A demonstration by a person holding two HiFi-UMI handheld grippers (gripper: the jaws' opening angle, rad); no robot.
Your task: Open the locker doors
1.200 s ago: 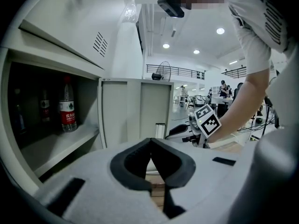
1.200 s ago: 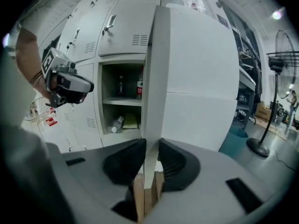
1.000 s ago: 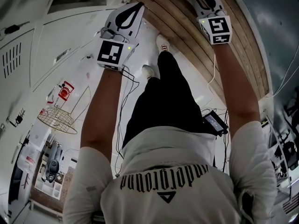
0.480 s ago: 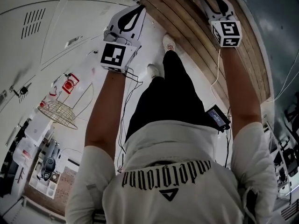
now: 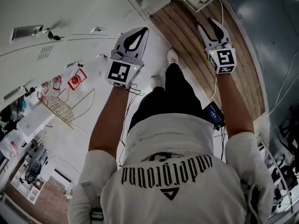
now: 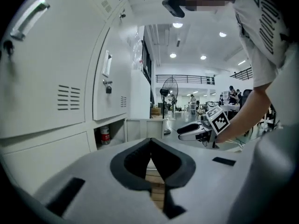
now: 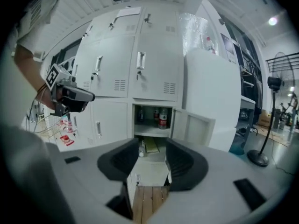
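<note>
Right gripper view — open locker door (image 7: 195,126).

Head view: wooden plank floor (image 5: 196,41) runs diagonally through upper centre; grey floor (image 5: 275,22) at upper right; wire basket (image 5: 60,108) at left, tilted; red tags (image 5: 77,80) just above it; black device (image 5: 214,115) at centre right; bins of clutter (image 5: 28,171) at lower left. Left gripper view: pedestal fan (image 6: 169,88) at centre; ceiling lights (image 6: 176,25) above it; balcony railing (image 6: 184,78) far behind; red canister (image 6: 104,135) at lower left. Right gripper view: fan on round base (image 7: 275,84) at right edge; bottles (image 7: 162,118) at frame centre.
</note>
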